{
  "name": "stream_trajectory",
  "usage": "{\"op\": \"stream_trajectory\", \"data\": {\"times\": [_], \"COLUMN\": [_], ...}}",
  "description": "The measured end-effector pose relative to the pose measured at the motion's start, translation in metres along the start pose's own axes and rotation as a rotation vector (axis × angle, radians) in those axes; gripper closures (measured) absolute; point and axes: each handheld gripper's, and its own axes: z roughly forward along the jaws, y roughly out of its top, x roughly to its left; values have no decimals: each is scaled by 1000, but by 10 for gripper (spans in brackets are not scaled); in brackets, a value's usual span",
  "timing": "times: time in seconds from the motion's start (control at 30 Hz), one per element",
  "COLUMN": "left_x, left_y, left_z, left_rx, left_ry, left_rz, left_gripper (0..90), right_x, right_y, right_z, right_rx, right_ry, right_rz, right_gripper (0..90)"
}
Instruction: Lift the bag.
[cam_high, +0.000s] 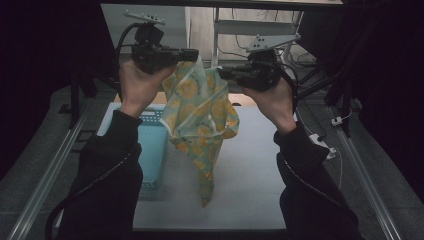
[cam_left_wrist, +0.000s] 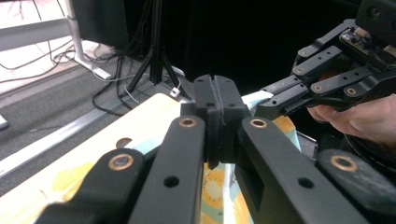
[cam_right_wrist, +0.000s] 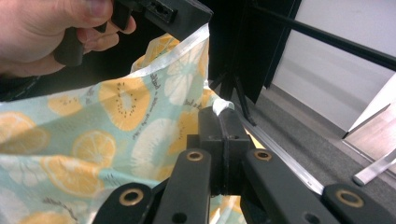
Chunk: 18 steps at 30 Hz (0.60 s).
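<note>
Up high, both grippers' fingers (cam_right_wrist: 223, 135) pinch the cloth's (cam_high: 200, 115) top edge.

Dim light falling across grey carpet floor (cam_high: 30, 165), black curtains (cam_high: 45, 40) hanging both sides, metal rails (cam_high: 47, 165) flanking the pale desk (cam_high: 250, 165), cables (cam_left_wrist: 112, 79) lying near a tripod (cam_left_wrist: 154, 60)
</note>
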Motion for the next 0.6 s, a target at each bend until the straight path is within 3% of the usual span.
{"op": "stream_trajectory", "data": {"times": [0.13, 0.33, 0.6], "left_x": [1, 9, 15], "left_y": [-6, -20, -45], "left_z": [7, 20, 44], "left_rx": [26, 42, 110], "left_ry": [13, -14, -8], "left_rz": [6, -3, 1], "left_gripper": [898, 897, 891], "right_x": [0, -5, -8], "right_y": [-4, -20, -44], "right_z": [5, 17, 36], "right_rx": [21, 42, 95], "right_ry": [-14, -16, -12], "right_rz": [-10, 12, 34], "right_gripper": [900, 900, 900]}}
